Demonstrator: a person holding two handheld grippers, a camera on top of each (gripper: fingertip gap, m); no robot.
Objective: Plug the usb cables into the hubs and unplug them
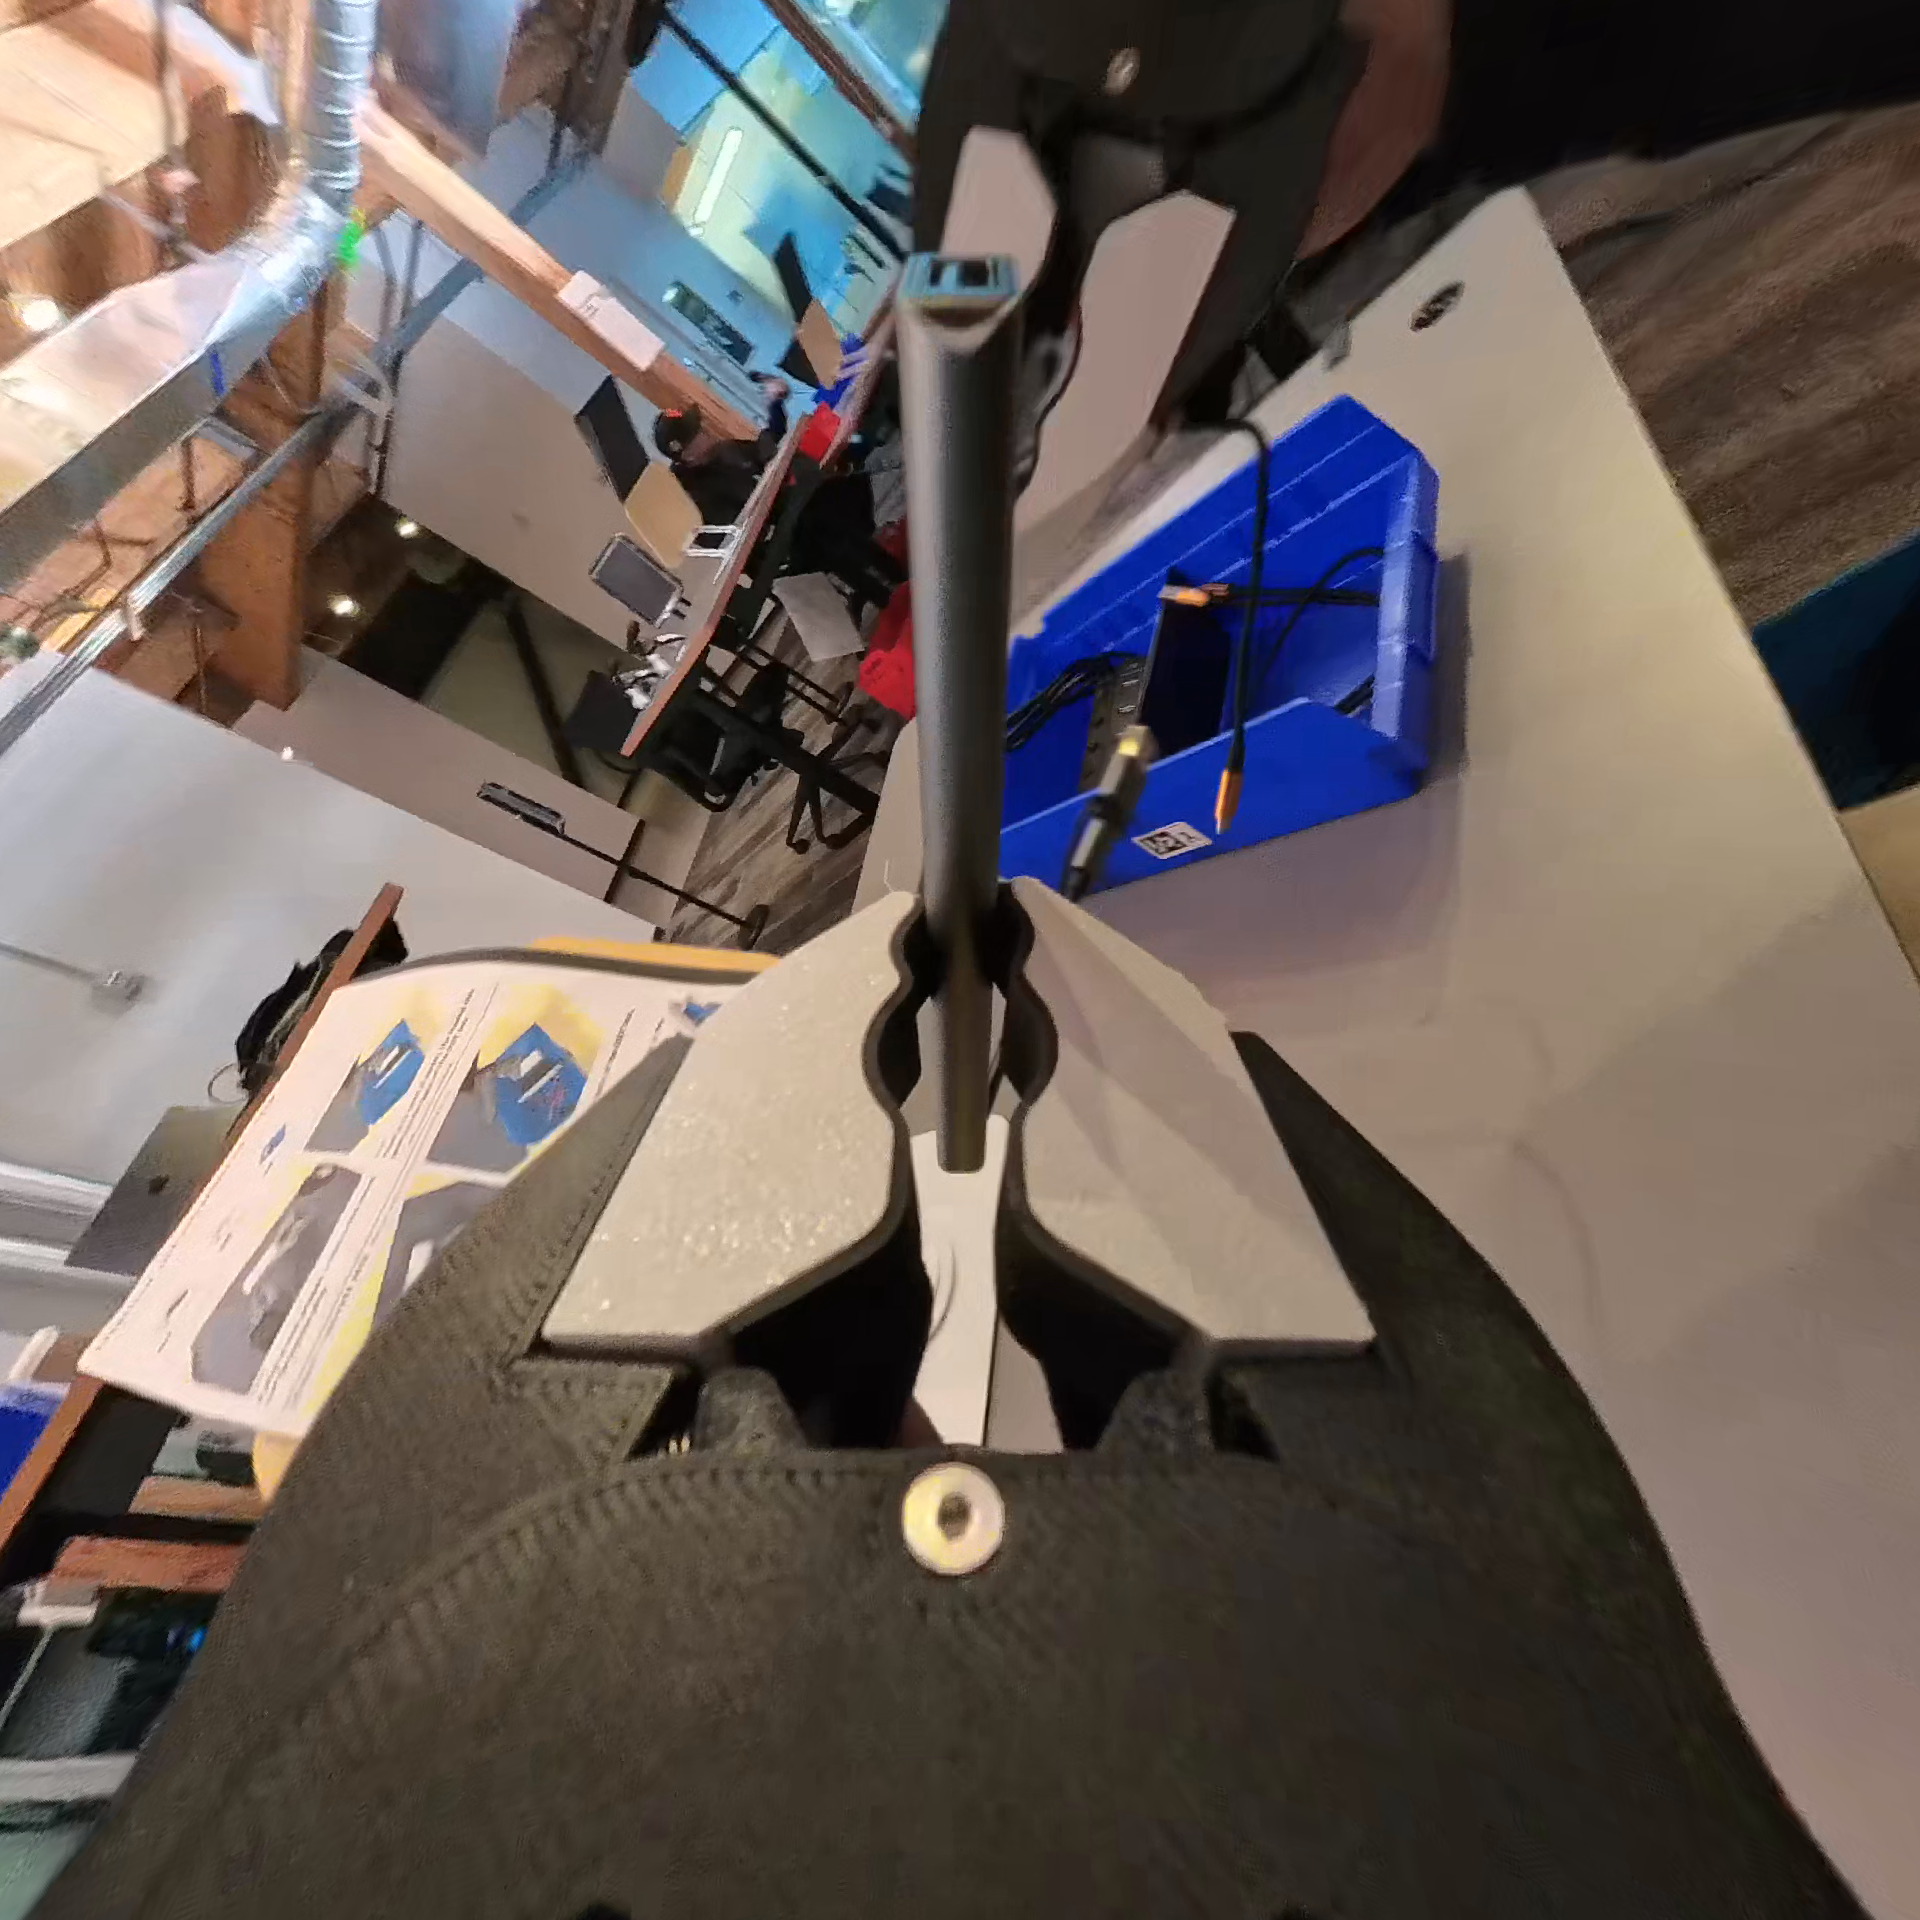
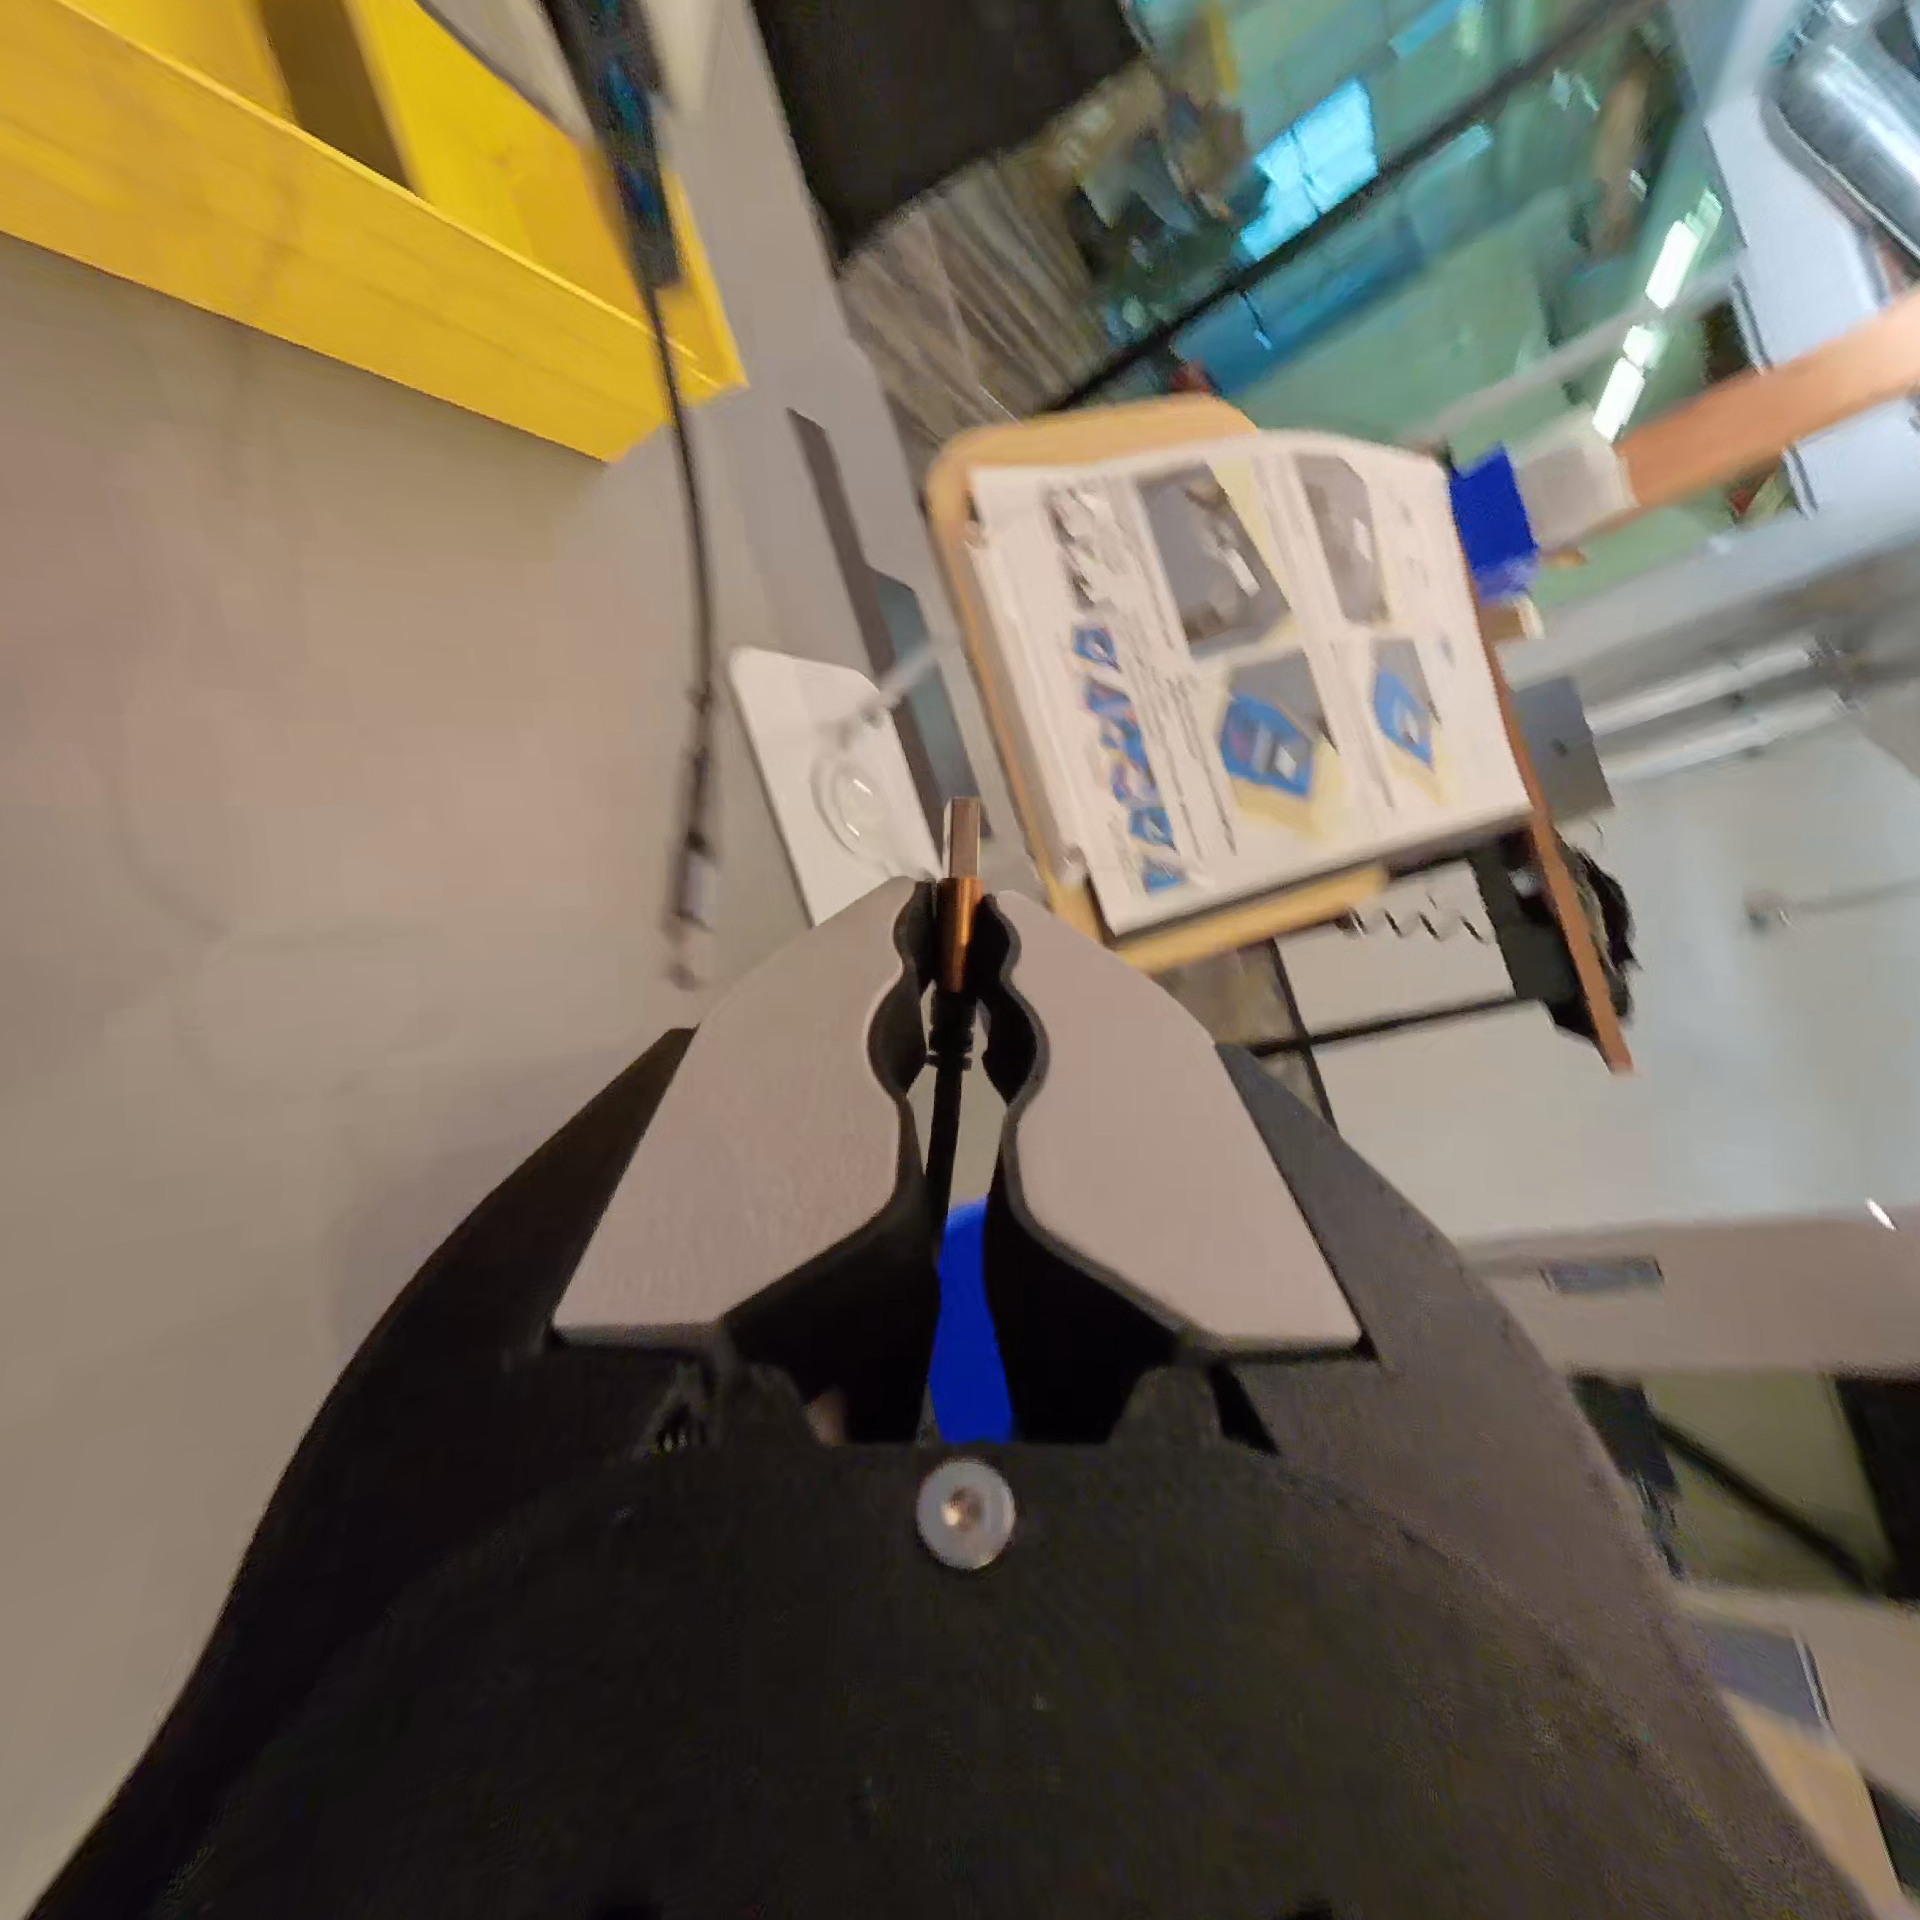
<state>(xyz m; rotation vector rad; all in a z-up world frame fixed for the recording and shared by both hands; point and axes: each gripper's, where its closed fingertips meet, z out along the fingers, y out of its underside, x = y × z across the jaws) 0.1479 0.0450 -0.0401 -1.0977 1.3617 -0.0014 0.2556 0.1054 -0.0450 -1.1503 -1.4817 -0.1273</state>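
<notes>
The left tongs (image 1: 961,935) are clenched on a slim dark hub (image 1: 954,644) that points away toward 12 o'clock, its open port end uppermost. Beyond it, at 2 o'clock, a blue bin (image 1: 1340,748) sits on the grey tabletop (image 1: 1558,1039), holding loose black cables with orange-tipped plugs (image 1: 1229,798). The right tongs (image 2: 961,914) are clenched on a copper-collared USB plug (image 2: 960,868); its metal tip juts past the fingertips and its black cord trails back between them. At 11 o'clock lies a yellow bin (image 2: 312,239); the dark cable (image 2: 691,582) dangling beside it is blurred, probably another lead. A printed sheet (image 2: 1247,665) stands at 1 o'clock.
</notes>
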